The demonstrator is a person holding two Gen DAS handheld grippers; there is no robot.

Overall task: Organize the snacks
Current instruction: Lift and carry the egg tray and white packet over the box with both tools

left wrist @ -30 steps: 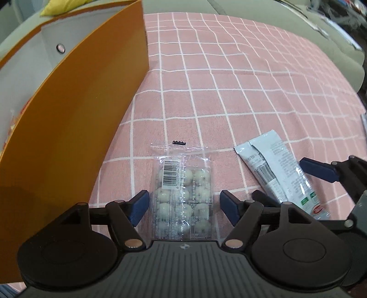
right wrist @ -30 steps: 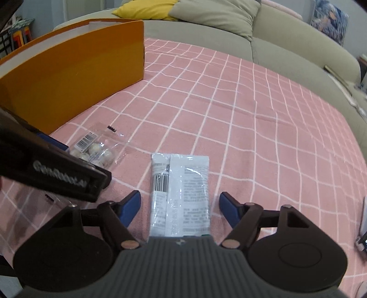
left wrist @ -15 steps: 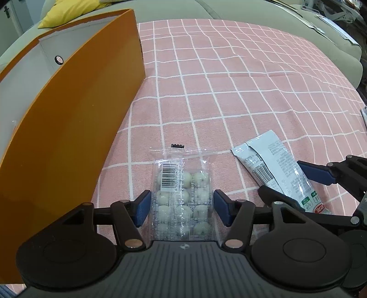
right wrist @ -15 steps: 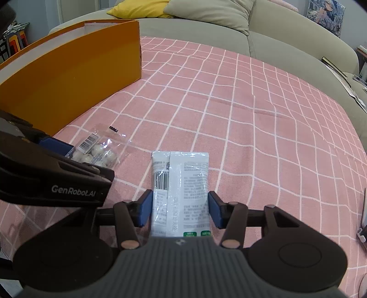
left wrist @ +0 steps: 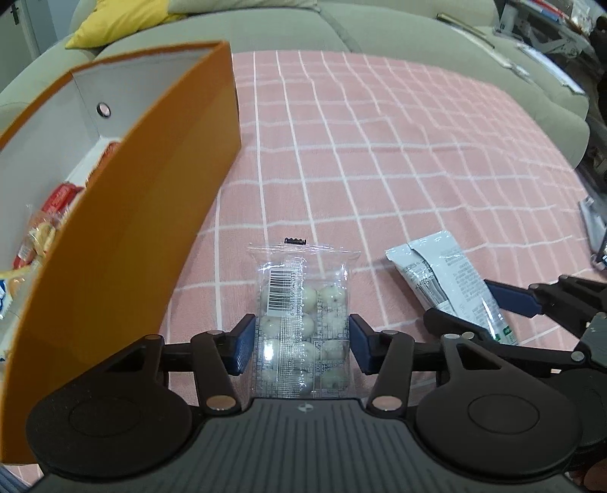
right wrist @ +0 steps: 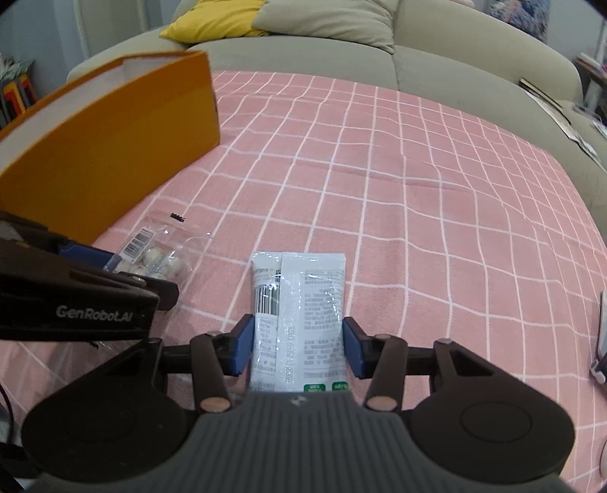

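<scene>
My left gripper [left wrist: 301, 347] is shut on a clear pack of white candy balls [left wrist: 301, 303] and holds it above the pink checked cloth. My right gripper [right wrist: 297, 347] is shut on a white snack packet [right wrist: 299, 322]. The white packet also shows in the left wrist view [left wrist: 447, 280], and the candy pack shows in the right wrist view [right wrist: 151, 254]. An open orange box [left wrist: 125, 227] stands to the left with several snacks [left wrist: 41, 223] inside; it also shows in the right wrist view [right wrist: 110, 148].
A pink checked cloth [right wrist: 417, 197] covers the surface. A grey sofa [right wrist: 379, 49] with a yellow cushion [right wrist: 212, 19] lies behind. A small black clip [left wrist: 294, 240] lies on the cloth. A device [right wrist: 601, 333] sits at the right edge.
Both grippers closed on their packets and lifted them off the cloth. The view rose, so the inside of the orange box now shows.
</scene>
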